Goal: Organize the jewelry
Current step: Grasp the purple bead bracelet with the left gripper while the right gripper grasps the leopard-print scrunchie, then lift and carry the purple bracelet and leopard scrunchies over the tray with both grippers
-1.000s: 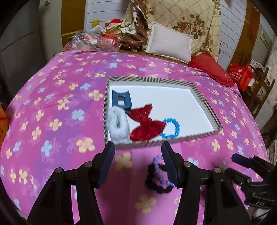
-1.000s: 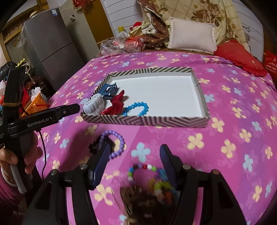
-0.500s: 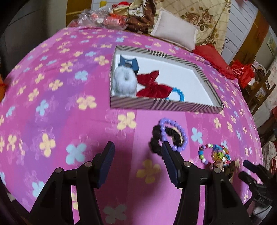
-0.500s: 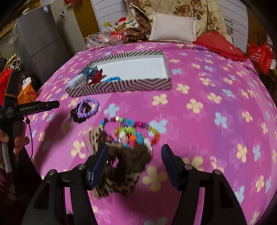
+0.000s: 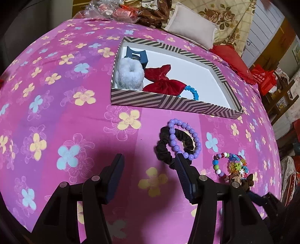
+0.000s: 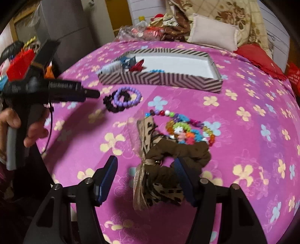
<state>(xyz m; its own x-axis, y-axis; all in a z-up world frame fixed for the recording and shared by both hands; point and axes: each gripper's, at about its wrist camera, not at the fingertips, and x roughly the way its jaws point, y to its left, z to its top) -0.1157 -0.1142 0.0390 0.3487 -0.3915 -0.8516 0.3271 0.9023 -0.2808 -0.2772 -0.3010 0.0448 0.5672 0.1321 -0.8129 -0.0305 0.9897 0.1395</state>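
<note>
A striped box [image 5: 168,102] [image 6: 159,79] on the pink bedspread holds a grey fluffy scrunchie [image 5: 129,76], a blue claw clip [image 5: 136,54], a red bow [image 5: 161,82] and a blue bead bracelet [image 5: 193,92]. In front of it lie a purple bead bracelet [image 5: 184,138] [image 6: 128,96] on a black scrunchie [image 5: 164,148], a multicoloured bead bracelet [image 5: 230,165] [image 6: 187,127] and a brown leopard bow scrunchie [image 6: 168,165]. My left gripper [image 5: 150,161] is open and empty, just left of the black scrunchie. My right gripper [image 6: 145,163] is open over the brown scrunchie.
Pillows [image 5: 191,32], a red cushion [image 5: 232,62] and plastic bags [image 5: 112,11] lie at the bed's far end. A grey fridge [image 6: 61,22] stands at the left. The left gripper's body and hand [image 6: 33,120] show at the left of the right wrist view.
Both grippers have moved back and down toward the loose items in front of the box. The right gripper now hovers lower over the brown scrunchie. No object has moved.
</note>
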